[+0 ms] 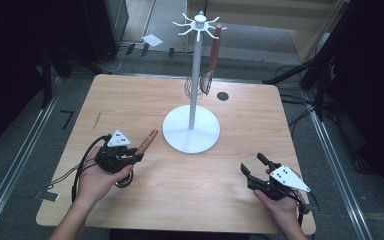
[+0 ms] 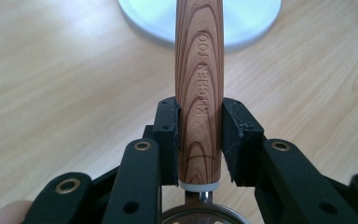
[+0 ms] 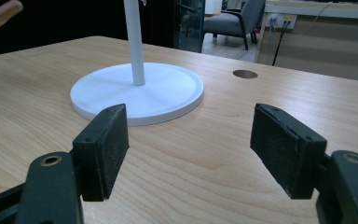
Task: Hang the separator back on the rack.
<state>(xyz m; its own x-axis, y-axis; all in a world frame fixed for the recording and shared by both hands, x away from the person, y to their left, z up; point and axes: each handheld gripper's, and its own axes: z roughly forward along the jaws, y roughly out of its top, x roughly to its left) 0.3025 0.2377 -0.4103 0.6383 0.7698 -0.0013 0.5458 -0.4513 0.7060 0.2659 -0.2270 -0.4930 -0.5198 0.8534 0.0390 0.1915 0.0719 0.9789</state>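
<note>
The wooden table [image 1: 180, 200] carried everything, its pale top bare across most of the near half. On it, past the middle, stood a white stand [image 1: 192, 131] with a round flat base, a thin upright pole and a ring of hooks at the top. A whisk [image 1: 211, 60] with a brown handle hung from one of those hooks, its wire head down beside the pole. A small dark round hole [image 1: 223, 96] sat in the table top to the right of the stand.

The left tool [image 1: 130, 159] was held in the person's left hand [image 1: 100, 182] over the near left part of the table, well short of the stand's base. Its pads [image 2: 168, 140] were clamped on a wooden handle [image 2: 199, 93] of a kitchen utensil, gripping it close to the metal end; the handle ran forward between them and pointed toward the stand's base. In the left gripper view, lettering ran along the handle and a perforated metal part showed just below the grip. Whether the utensil rested on the table or hung clear of it could not be told.

The right tool [image 1: 252, 165] sat in the person's right hand [image 1: 280, 205] at the near right of the table, well apart from the stand. Its jaws stood apart with nothing between them, pointed toward the stand's base.
</note>
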